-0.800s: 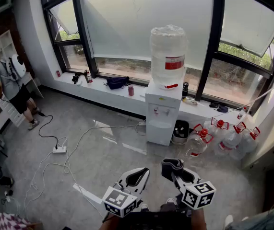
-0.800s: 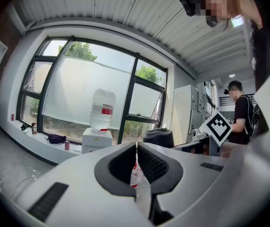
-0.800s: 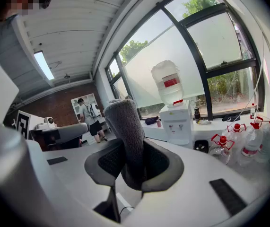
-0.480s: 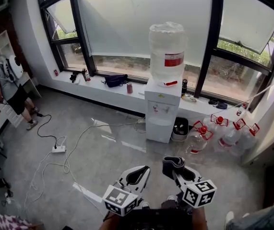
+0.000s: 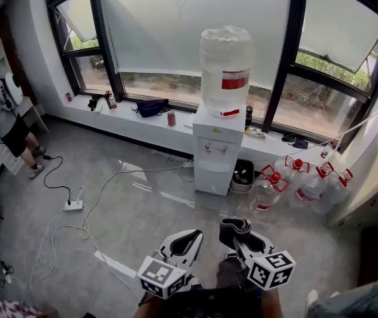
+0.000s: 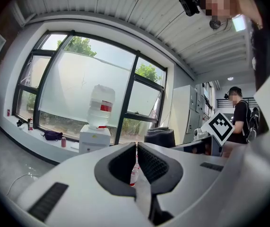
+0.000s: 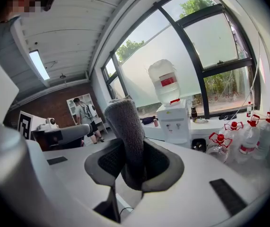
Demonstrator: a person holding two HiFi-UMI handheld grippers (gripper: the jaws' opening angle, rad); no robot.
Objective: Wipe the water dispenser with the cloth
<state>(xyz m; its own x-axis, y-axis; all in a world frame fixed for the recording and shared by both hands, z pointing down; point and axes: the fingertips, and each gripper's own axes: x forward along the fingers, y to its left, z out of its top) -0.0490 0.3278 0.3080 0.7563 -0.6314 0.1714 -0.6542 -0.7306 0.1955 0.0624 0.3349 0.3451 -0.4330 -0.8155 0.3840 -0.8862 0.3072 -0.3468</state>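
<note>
One water dispenser, one cloth, two tongs, one bystander, one power strip.

Strong daylight from far windows; frosted middle pane glows white, blown out. Room evenly bright, shadows soft. Pale glare streaks on floor near water dispenser. Both gripper views heavily fisheye, straight lines bowed, corners vignetted black. Head view sharp.

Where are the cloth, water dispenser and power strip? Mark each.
cloth (image 7: 125, 131), right gripper view, its grey middle
water dispenser (image 5: 216, 171), head view, white front panel
power strip (image 5: 73, 205), head view, its top face
</note>
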